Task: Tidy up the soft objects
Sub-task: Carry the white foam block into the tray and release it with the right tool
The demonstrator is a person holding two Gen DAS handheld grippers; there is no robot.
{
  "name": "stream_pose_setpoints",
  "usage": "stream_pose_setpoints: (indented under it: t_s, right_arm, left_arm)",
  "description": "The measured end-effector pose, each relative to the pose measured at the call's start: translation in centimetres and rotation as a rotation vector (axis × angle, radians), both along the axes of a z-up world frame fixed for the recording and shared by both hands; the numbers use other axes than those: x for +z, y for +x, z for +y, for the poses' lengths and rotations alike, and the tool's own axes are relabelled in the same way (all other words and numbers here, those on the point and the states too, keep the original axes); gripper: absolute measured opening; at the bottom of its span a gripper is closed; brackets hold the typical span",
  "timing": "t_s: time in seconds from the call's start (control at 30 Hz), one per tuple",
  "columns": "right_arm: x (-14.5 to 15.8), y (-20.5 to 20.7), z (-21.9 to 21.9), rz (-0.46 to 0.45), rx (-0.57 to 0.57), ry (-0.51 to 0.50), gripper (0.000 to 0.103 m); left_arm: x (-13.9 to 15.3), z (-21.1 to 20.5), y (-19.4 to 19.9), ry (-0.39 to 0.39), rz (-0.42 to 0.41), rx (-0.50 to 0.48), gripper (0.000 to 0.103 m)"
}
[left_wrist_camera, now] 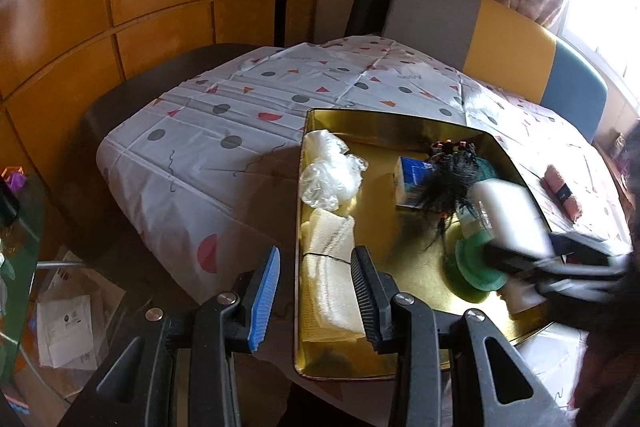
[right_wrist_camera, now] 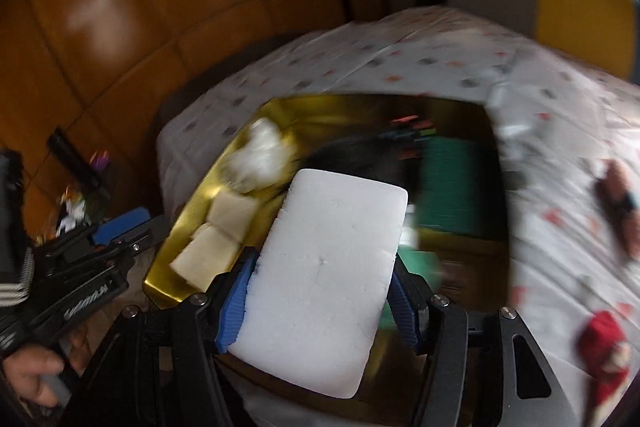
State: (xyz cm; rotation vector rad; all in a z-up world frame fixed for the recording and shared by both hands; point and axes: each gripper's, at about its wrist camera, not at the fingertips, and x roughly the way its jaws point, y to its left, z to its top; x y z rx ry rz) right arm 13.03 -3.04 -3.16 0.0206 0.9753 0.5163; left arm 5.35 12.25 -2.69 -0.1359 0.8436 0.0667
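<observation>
A gold tray (left_wrist_camera: 400, 119) lies on the patterned tablecloth (left_wrist_camera: 224, 163). It holds a crumpled clear plastic bag (left_wrist_camera: 328, 175), a folded cream cloth (left_wrist_camera: 328, 267), a blue and white tissue pack (left_wrist_camera: 414, 183), a black hairpiece with beads (left_wrist_camera: 452, 179) and a green round pad (left_wrist_camera: 476, 263). My left gripper (left_wrist_camera: 316, 293) hangs open over the tray's near left rim, nothing pressed between its blue pads. My right gripper (right_wrist_camera: 323, 263) is shut on a white foam block (right_wrist_camera: 328, 275) above the tray (right_wrist_camera: 192, 223). In the left wrist view it comes in blurred from the right (left_wrist_camera: 520, 243).
A pink roll (left_wrist_camera: 564, 195) lies on the cloth right of the tray, and a red soft toy (right_wrist_camera: 608, 335) sits nearer the front right. A grey, yellow and blue sofa back (left_wrist_camera: 512, 43) stands behind the table. Wooden panels (left_wrist_camera: 120, 7) line the left, with papers on the floor (left_wrist_camera: 68, 327).
</observation>
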Motion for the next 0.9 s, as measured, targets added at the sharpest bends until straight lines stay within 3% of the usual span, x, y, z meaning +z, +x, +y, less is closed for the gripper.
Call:
stream_pose_setpoints:
  t_s: [0.17, 0.33, 0.57, 0.9]
  right_arm:
    - [-3.5, 1.5, 4.1, 0.073, 0.026, -0.032, 0.066]
    - [-4.5, 1.7, 4.3, 0.097, 0.016, -0.023, 0.073]
    - [-3.3, 0.4, 2.3, 0.08, 0.015, 0.008, 0.078]
    - [-0.1, -1.3, -3.4, -0.013, -0.087, 0.024, 0.083]
  left_arm:
    - [-0.3, 0.7, -0.2, -0.003, 0.003, 0.01, 0.037]
    - [-0.7, 0.6, -0.2, -0.002, 0.011, 0.007, 0.037]
    - [-0.5, -0.3, -0.5, 0.011, 0.001, -0.015, 0.037]
    - [0.5, -1.2, -1.0, 0.037, -0.027, -0.035, 0.037]
